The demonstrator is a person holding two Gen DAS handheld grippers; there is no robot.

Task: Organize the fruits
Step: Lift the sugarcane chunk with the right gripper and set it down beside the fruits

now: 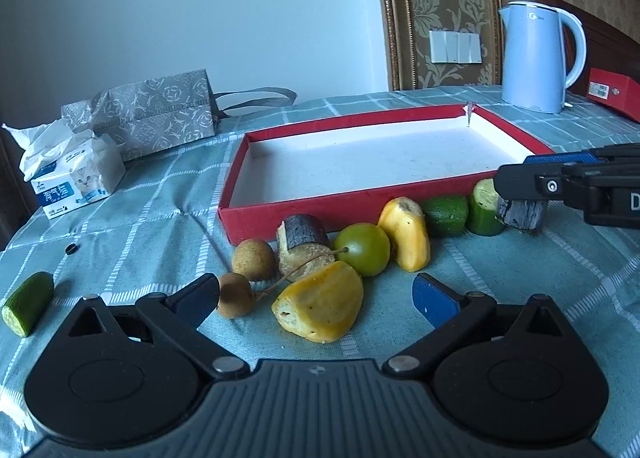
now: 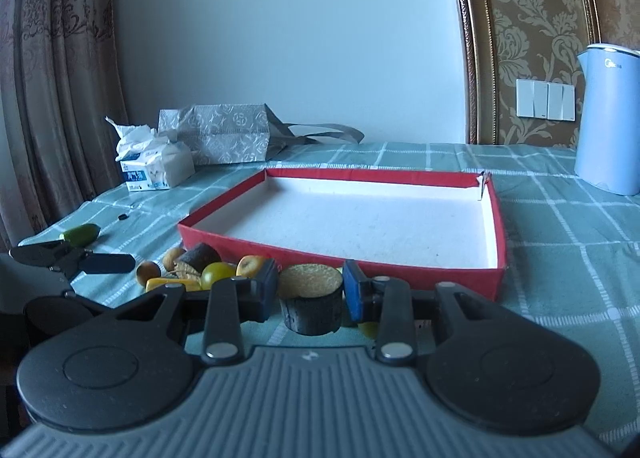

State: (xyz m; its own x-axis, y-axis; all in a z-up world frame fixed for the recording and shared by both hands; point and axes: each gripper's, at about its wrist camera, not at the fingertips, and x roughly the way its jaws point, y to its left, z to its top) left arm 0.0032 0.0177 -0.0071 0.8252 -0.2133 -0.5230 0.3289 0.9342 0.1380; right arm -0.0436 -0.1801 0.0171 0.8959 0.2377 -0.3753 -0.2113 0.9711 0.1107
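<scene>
A shallow red box (image 1: 280, 213) with a white floor lies on the checked cloth. Along its near wall lie two brown longans (image 1: 253, 260), a dark-skinned chunk (image 1: 302, 244), a round green fruit (image 1: 362, 254), two yellow pieces (image 1: 406, 234) and two green cucumber pieces (image 1: 446, 215). My left gripper (image 1: 316, 298) is open, with the nearer yellow piece (image 1: 320, 306) lying between its fingers, untouched. My right gripper (image 2: 311, 294) is shut on another dark-skinned chunk (image 2: 311, 306), low by the box's front wall (image 2: 400, 270). The left wrist view shows this grip at the far right, around the chunk (image 1: 522, 213).
A pale blue kettle (image 1: 536, 57) stands behind the box at the right, beside a second red box (image 1: 612, 91). At the back left are a tissue pack (image 1: 76, 177) and a grey gift bag (image 1: 160, 113). A lone cucumber piece (image 1: 28, 304) lies far left.
</scene>
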